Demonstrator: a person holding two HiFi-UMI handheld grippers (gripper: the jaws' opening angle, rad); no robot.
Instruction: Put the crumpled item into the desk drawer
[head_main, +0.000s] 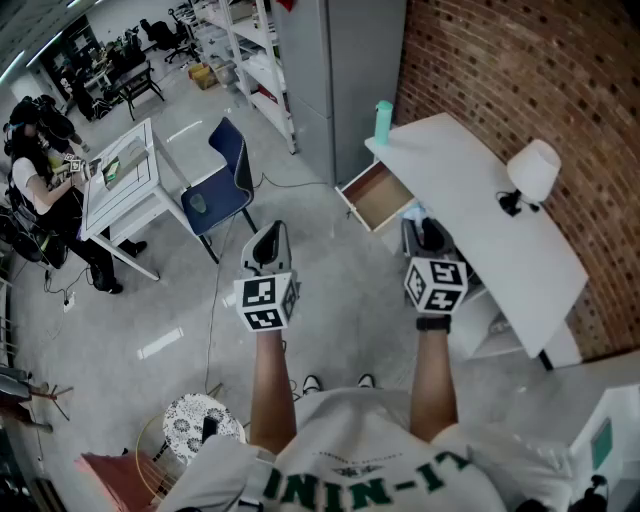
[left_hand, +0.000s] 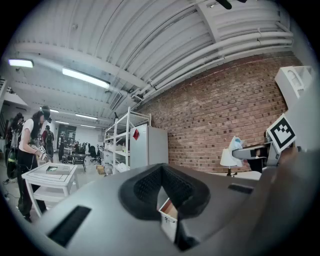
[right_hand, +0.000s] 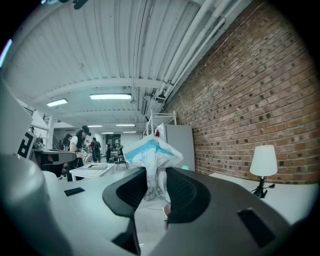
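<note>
Holding: right gripper (right_hand: 156, 182) is pinching the crumpled item (right_hand: 150, 157), its jaws standing partway closed on the item's narrow lower part; the puffed top is sticking up past the fingertips.
Left gripper (left_hand: 162, 186): is hovering with its jaws partly apart and nothing between them.
Handling: the item is looking like thin printed wrapping, so it is probably behaving as light, soft and springy, squashing easily and not breaking.
Grip spot: the bunched neck between the pads is serving well; the loose top is likely slipping under a lighter pinch.
Drawer (head_main: 378, 195): is standing open under the desk (head_main: 480, 200), ahead of the right fingertips and not yet reached.
</note>
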